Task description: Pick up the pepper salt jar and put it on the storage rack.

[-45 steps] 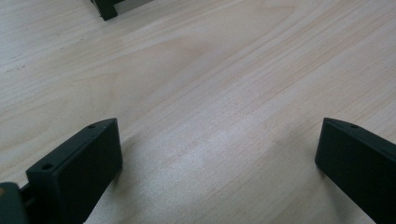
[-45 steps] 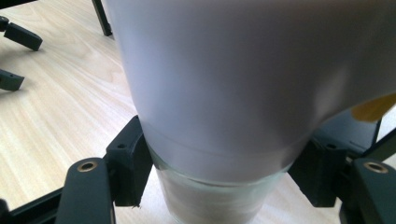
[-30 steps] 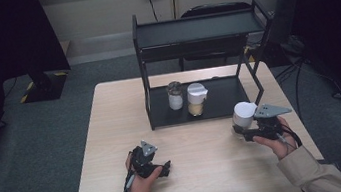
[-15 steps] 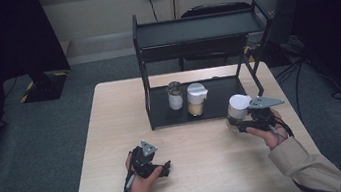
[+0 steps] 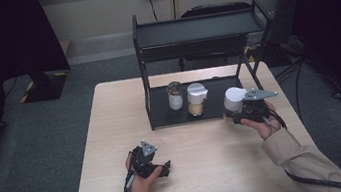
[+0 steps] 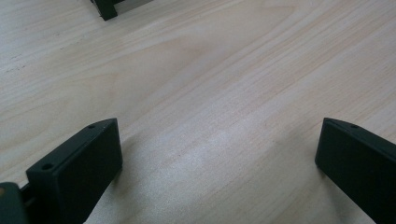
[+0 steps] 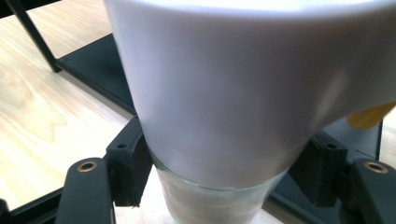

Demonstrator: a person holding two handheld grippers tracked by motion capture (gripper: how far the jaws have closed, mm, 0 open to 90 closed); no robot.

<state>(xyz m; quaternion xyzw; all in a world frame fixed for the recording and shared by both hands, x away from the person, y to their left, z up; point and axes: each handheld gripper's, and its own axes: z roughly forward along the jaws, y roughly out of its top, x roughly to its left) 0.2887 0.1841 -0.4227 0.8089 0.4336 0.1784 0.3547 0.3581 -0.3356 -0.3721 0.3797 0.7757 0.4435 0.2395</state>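
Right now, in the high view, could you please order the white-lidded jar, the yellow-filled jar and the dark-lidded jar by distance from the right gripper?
1. White-lidded jar: clamped in the right gripper.
2. Yellow-filled jar: middle of the shelf.
3. Dark-lidded jar: farther left.

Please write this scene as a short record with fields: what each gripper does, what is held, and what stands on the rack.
right gripper: shut on the white-lidded jar, at the right front edge of the rack
held jar: glass body, white lid, pale contents; the fingers press on the glass just below the lid
left gripper: open, nothing between its fingers, low over the bare table
rack: black, two levels, at the far side of the table
lower shelf: a small jar and a jar with a white lid, side by side
top shelf: nothing seen on it
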